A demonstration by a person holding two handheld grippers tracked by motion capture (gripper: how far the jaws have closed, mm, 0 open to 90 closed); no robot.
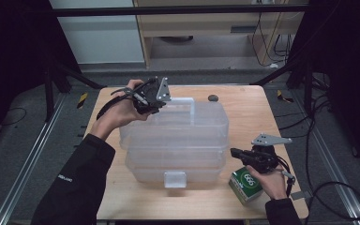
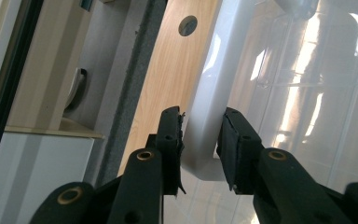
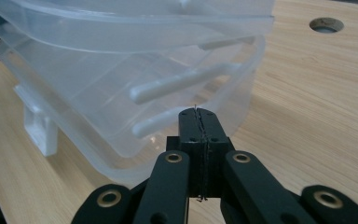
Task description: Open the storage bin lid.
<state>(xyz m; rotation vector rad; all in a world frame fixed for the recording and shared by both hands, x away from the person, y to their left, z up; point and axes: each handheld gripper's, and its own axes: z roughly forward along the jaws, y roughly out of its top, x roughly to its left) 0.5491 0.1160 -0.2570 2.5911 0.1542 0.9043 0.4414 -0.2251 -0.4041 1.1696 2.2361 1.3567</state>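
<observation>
A clear plastic tiered box point(image 1: 173, 136) stands in the middle of the wooden table point(image 1: 248, 117). Its white handle point(image 1: 187, 101) runs across the lid. My left gripper point(image 1: 152, 101) is at the handle's far left end. In the left gripper view its pads point(image 2: 175, 135) press both sides of the white handle point(image 2: 209, 84). My right gripper point(image 1: 236, 152) hovers off the box's right front corner, jaws shut with nothing between them point(image 3: 198, 114), pointing at the clear box point(image 3: 121, 93). The box's tiers look slightly spread apart there.
A green carton point(image 1: 247, 185) lies under my right hand near the table's front right edge. A white latch point(image 1: 175, 179) sticks out of the box's front. A round hole point(image 1: 213, 98) is in the tabletop behind the box. Cables trail on the floor at right.
</observation>
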